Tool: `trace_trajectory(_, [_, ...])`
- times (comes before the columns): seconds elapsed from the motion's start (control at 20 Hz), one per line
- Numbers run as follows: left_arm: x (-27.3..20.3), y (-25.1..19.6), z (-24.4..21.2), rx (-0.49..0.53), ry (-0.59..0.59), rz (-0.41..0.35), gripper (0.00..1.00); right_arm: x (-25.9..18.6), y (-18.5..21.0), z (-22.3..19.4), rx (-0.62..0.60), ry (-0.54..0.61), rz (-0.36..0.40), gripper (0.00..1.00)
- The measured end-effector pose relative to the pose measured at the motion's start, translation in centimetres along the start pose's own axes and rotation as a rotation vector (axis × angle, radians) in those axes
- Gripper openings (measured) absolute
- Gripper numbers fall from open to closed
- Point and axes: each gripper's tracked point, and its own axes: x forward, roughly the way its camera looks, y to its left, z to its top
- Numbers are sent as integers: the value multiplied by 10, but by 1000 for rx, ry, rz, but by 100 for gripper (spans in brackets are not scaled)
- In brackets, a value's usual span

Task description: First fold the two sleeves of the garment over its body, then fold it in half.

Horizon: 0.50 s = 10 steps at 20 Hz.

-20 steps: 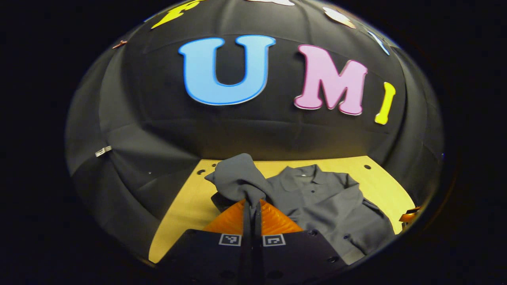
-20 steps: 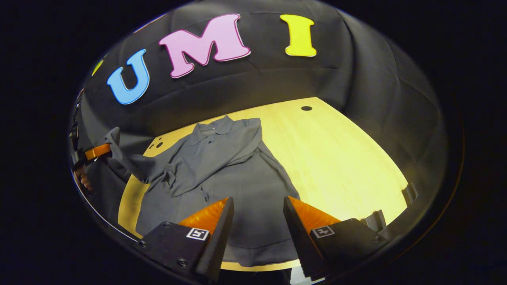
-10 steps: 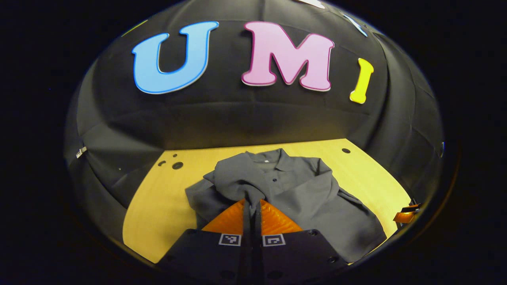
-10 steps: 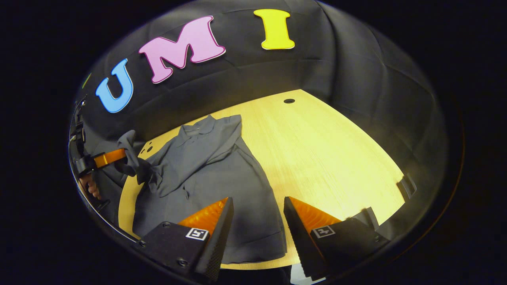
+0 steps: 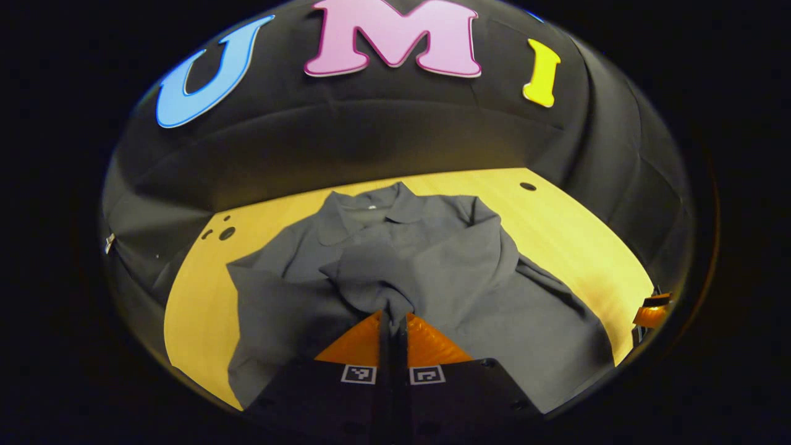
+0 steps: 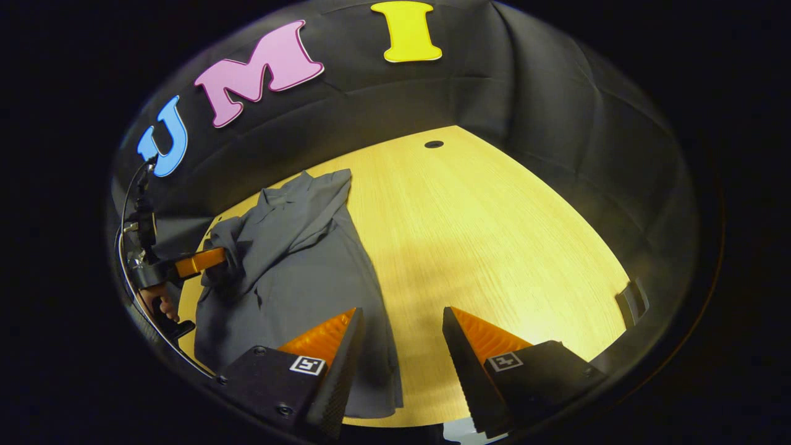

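Grey garment point(image 5: 432, 272) flat on the table point(image 6: 494, 235), hem cut off behind the left gripper point(image 5: 393, 318), jaws clamped on a bunched sleeve point(image 5: 371, 278) over the body; right gripper point(image 6: 400, 327) jaws wide apart, holding nothing.

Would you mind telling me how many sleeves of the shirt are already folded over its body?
1 lies flat, the right sleeve. The left sleeve, gripped in the left gripper, is over the shirt but not yet released.
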Motion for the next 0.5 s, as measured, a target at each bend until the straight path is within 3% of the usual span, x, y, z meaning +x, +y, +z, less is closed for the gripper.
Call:
trace_trajectory(0.3, [35,-19,-15,19,71,-6,8,14,-19,3,7,26,0,80])
trace_trajectory(0.5, [40,-34,-14,35,71,-40,18,23,-24,5,16,32,2,80])
